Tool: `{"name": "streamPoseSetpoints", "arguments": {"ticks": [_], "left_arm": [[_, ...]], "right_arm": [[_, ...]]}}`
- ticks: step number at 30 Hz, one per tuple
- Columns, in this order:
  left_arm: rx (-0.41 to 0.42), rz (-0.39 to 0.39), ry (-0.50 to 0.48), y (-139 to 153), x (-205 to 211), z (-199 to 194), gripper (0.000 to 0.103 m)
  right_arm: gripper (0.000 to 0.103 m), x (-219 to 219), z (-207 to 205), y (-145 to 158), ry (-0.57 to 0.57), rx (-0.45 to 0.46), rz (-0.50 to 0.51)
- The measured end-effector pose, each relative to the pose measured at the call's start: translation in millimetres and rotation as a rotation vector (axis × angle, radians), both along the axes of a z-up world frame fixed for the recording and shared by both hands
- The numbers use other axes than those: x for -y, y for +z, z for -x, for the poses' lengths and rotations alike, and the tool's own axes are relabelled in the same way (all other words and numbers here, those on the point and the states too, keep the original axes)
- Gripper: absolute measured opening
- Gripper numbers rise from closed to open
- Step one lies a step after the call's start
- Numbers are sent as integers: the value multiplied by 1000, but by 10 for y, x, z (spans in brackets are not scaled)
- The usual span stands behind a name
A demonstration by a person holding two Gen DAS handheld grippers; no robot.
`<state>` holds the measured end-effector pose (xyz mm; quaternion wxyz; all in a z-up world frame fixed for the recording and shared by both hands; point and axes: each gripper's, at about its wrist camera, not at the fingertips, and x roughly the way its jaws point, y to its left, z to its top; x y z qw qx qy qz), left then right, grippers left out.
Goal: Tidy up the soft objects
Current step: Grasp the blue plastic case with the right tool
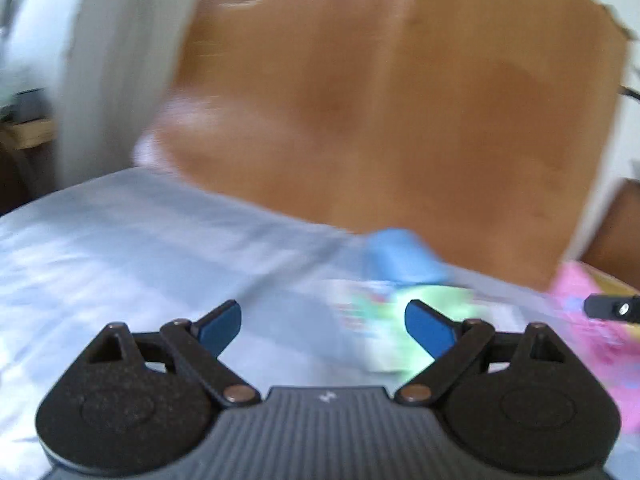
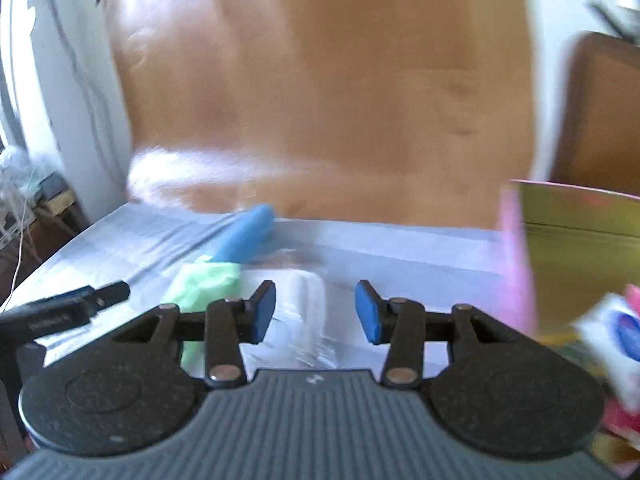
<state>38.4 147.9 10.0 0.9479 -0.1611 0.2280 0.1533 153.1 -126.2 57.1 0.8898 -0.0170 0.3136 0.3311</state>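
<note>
Left wrist view, blurred: blue roll (image 1: 404, 258) lies on grey sheet (image 1: 140, 248) against wooden headboard (image 1: 380, 100), green packet (image 1: 384, 320) just in front of it. Left gripper (image 1: 323, 326) spread wide, empty; right gripper (image 2: 316, 310) half open over clear wrapper (image 2: 304, 320), gripping nothing.

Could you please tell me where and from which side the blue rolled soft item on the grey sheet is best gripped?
Judging from blurred frames, grip the blue rolled soft item across its narrow middle, coming from above. It lies flat on the grey sheet as a long roll, so its width should fit between open pads. Its near end meets the light green soft item, so avoid that end.
</note>
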Motion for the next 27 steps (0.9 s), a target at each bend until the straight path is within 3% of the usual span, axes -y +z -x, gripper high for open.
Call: {"name": "streamPoseSetpoints", "arguments": {"ticks": [2, 4, 9, 12, 14, 16, 19, 23, 27], "left_arm": [[-8, 20, 52, -56, -152, 15, 91], [-6, 73, 54, -76, -243, -6, 92], [-61, 97, 86, -109, -344, -37, 92], [-67, 123, 125, -132, -437, 14, 92], [-67, 139, 135, -141, -493, 37, 92], [-67, 148, 133, -138, -498, 42, 92], [-62, 152, 134, -136, -506, 22, 92], [-46, 179, 158, -137, -540, 59, 92], [-21, 220, 176, -148, -611, 108, 92]], "right_arm": [[49, -398, -53, -32, 36, -6, 28], [58, -792, -69, -86, 67, 4, 77], [73, -1574, -264, -280, 72, 14, 204], [73, -1945, -445, -466, 51, 21, 343], [64, -2093, -586, -611, 53, -16, 421], [58, -2109, -654, -620, 57, -19, 410], [57, -2032, -656, -544, 75, -35, 368], [56, -1839, -406, -296, 161, 35, 266], [56, -1412, -16, -52, 261, 45, 192]]}}
